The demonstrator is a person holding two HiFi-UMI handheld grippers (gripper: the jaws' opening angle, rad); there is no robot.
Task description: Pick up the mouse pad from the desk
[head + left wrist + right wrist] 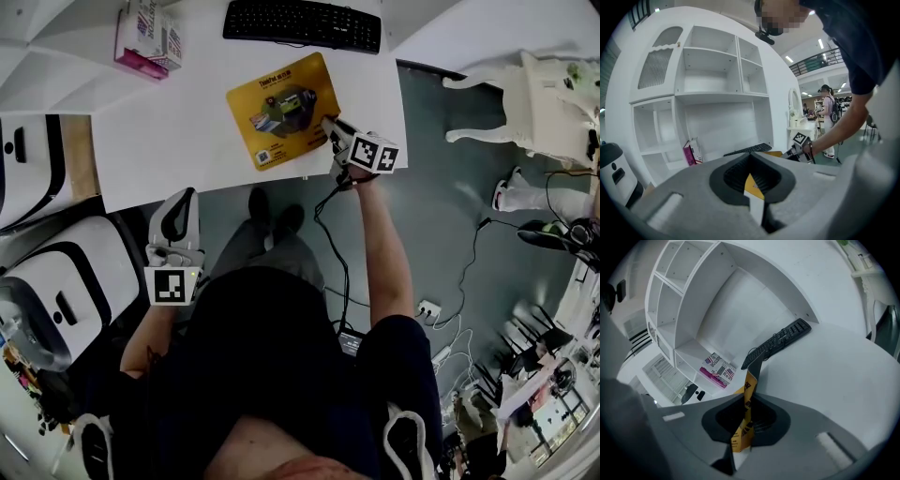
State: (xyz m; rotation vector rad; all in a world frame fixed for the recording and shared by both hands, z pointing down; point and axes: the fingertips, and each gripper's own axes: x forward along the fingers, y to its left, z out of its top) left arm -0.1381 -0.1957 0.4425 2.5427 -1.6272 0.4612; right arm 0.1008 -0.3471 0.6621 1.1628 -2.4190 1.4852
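Yellow mouse pad (277, 112) clamped in right tool (328, 123); pink box (145, 37) on desk (187, 131).

Yellow mouse pad (281, 108) w/ printed graphic, black keyboard (302, 23), white desk (169, 141), pink-white box (148, 37)

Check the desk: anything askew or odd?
The mouse pad lies rotated against the desk edge and the keyboard, its near right corner pinched in the shut right tool. The pink and white carton at the far left also sits skewed. Nothing looks spilled or damaged.
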